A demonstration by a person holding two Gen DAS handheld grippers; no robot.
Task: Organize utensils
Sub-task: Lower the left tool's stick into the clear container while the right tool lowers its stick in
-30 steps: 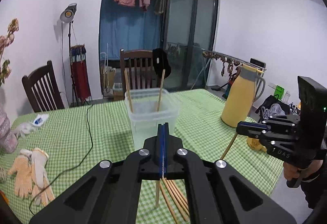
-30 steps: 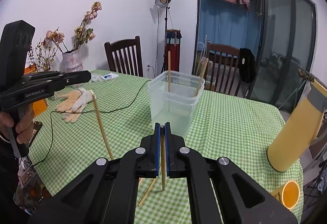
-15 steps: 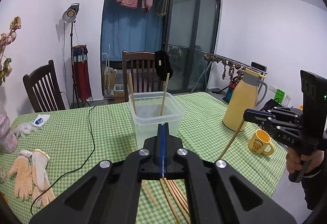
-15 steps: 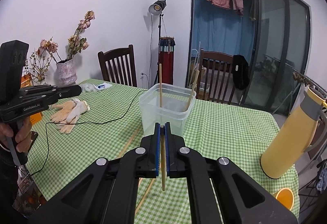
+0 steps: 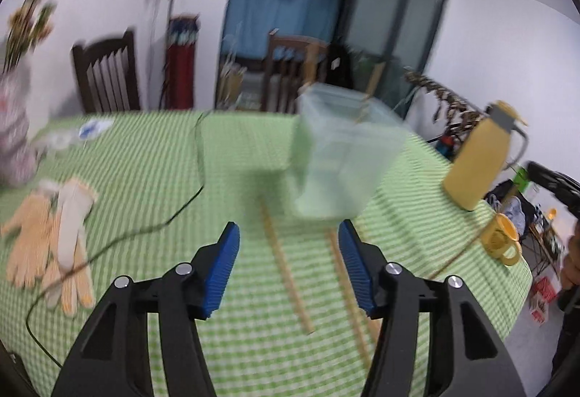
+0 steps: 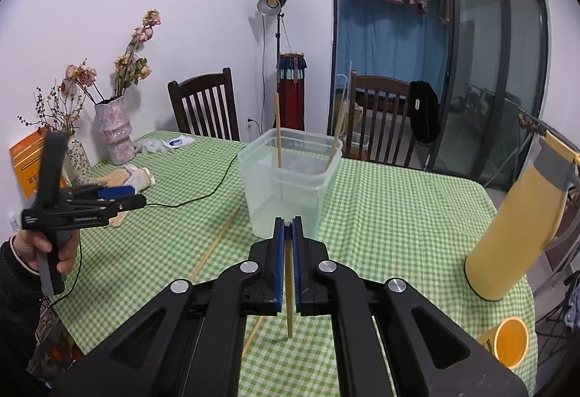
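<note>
The left wrist view is blurred by motion. My left gripper (image 5: 288, 234) hangs over the green checked table with its jaws opening and nothing between them. One loose chopstick (image 5: 286, 270) lies just below and ahead of it, with more chopsticks (image 5: 348, 288) to its right. The clear tub (image 6: 290, 179) holds two upright chopsticks (image 6: 278, 129). My right gripper (image 6: 287, 226) is shut on a chopstick (image 6: 289, 288) that hangs down in front of the tub. The left gripper (image 6: 139, 197) shows at the left, held by a hand.
A yellow thermos (image 6: 518, 226) and a yellow mug (image 6: 507, 342) stand at the table's right end. Work gloves (image 5: 54, 241) and a black cable (image 5: 174, 212) lie on the left. A vase (image 6: 114, 132) and chairs (image 6: 206, 107) stand behind.
The chopstick that hung from my left gripper a second ago now lies on the table. The left gripper has dropped toward the table and its jaws have parted. The right gripper stayed put.
</note>
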